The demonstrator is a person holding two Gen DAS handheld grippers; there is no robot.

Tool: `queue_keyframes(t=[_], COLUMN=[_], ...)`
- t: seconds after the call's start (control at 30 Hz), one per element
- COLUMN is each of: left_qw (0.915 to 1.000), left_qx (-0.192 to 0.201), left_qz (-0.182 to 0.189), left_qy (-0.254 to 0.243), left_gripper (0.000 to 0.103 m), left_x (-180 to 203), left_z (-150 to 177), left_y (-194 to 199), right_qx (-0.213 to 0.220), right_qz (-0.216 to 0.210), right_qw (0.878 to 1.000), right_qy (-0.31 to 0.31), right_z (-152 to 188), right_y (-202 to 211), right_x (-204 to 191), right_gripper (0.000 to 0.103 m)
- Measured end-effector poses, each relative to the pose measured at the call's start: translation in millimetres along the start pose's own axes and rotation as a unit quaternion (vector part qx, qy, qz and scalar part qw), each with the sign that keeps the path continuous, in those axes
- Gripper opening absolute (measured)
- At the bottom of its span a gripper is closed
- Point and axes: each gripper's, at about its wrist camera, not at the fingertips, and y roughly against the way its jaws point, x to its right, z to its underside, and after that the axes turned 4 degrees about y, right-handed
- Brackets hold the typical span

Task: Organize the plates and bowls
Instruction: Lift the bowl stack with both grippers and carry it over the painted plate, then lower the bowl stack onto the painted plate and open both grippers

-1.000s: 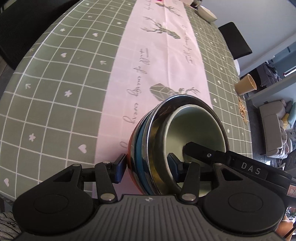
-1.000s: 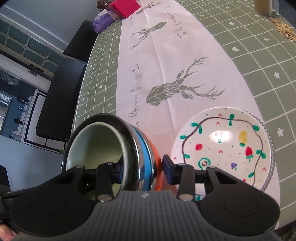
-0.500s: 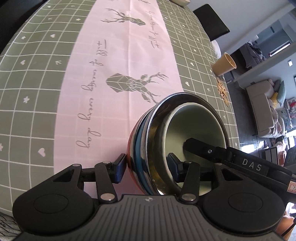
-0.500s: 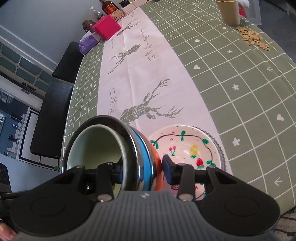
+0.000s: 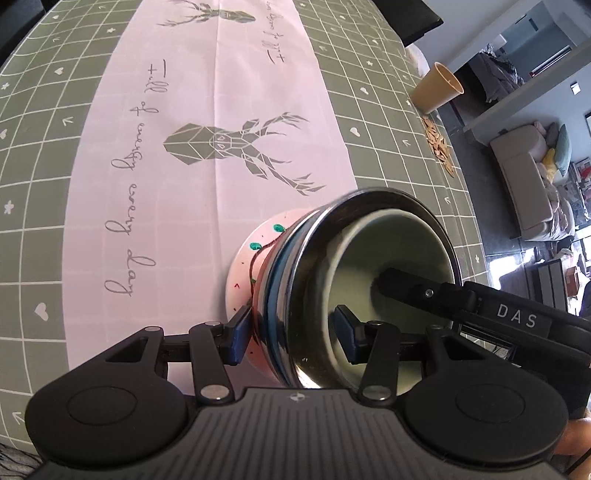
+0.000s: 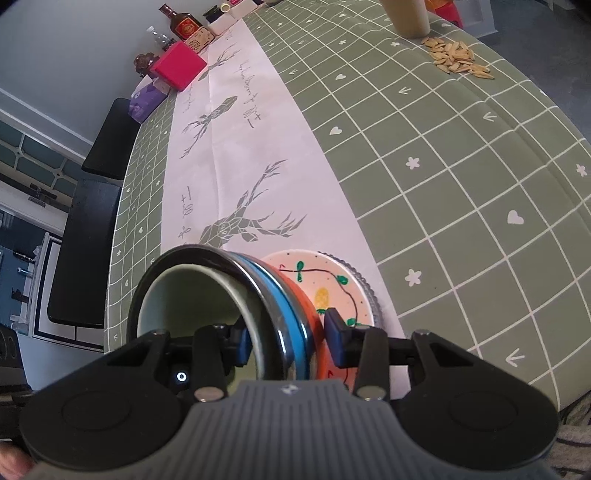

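Nearest item: a nested stack of bowls (image 5: 295,295), being carried tilted above the table by both grippers at once. The left gripper (image 5: 293,334) is clamping one side of the stack's wall, one blue pad pressing on the orange outside and the other sitting inside the innermost bowl. The right gripper (image 6: 288,341) is clamping the opposite side in the same way, one pad inside and one on the orange outside.

Stack contents, inside to outside: a pale green bowl (image 6: 199,295) is sitting innermost and showing nothing inside it but the gripper fingers; a steel bowl (image 5: 369,199) is holding it; a blue bowl (image 6: 284,299) is showing as a band behind the steel rim; an orange bowl (image 6: 308,314) is forming the outer shell.

Directly beneath and behind the stack: a painted plate (image 6: 332,273), white with green leaves, a dark looping line and a yellow fruit, is lying flat on a grey ridged plate (image 6: 371,295) whose rim is just peeking out. Whether the stack is touching the painted plate cannot be told.

Surface: a green checked tablecloth (image 6: 461,184) with a pink deer-print runner (image 5: 221,110) is covering the table.

Farther: a tan paper cup (image 5: 437,86) is standing beside scattered seeds (image 6: 458,59); its contents are not visible.

Farthest: a red box (image 6: 179,66), a purple tissue pack (image 6: 147,99) and a bottle (image 6: 183,22) are standing at the table's far end.
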Motion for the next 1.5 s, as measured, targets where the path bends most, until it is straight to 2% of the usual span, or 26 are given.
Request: queue_keyframes(t=[0.6,0.7,0.77,0.9,1.03,1.13,1.2,1.23,1.3,1.37,1.43,1.5], left_qw=[0.9996,0.9988,0.9982,0.9973,0.9922,0.9819,0.9677,0.9577,0.9324,0.9132,0.9081,0.9023], left_qx=[-0.005,-0.006,0.001,0.018,0.079,0.141,0.203,0.237,0.302,0.345,0.365,0.392], left_qz=[-0.012,-0.007,-0.003,-0.005,-0.031,-0.049,-0.063,-0.074,-0.102,-0.128,-0.148,-0.145], left_qy=[-0.026,-0.048,-0.059,-0.071,-0.091,-0.117,-0.135,-0.146,-0.170,-0.174,-0.143,-0.108], left_gripper=[0.056,0.058,0.060,0.069,0.074,0.079,0.082,0.083,0.083,0.084,0.086,0.086], left_x=[9,11,11,12,15,20,25,27,35,39,42,38], left_z=[-1,-2,0,6,17,26,37,44,58,70,78,91], left_y=[-3,-3,-3,4,23,41,56,62,72,78,83,87], right_qx=[-0.009,-0.021,-0.028,-0.017,-0.009,0.015,0.048,0.070,0.120,0.170,0.210,0.229], right_qz=[0.006,-0.019,-0.038,-0.040,-0.050,-0.064,-0.073,-0.076,-0.076,-0.067,-0.057,-0.049], right_qw=[1.000,1.000,0.999,0.997,0.997,0.995,0.992,0.990,0.982,0.972,0.961,0.954], right_qy=[0.009,0.006,0.024,0.057,0.066,0.075,0.088,0.097,0.120,0.148,0.171,0.187], right_z=[-5,-8,-8,-1,0,2,4,5,12,23,36,51], right_y=[-1,-2,-4,-3,-2,7,18,25,43,60,75,85], right_x=[4,7,3,-5,-5,-4,-6,-7,-10,-14,-15,-15], right_gripper=[0.039,0.050,0.069,0.077,0.081,0.083,0.083,0.083,0.085,0.089,0.092,0.092])
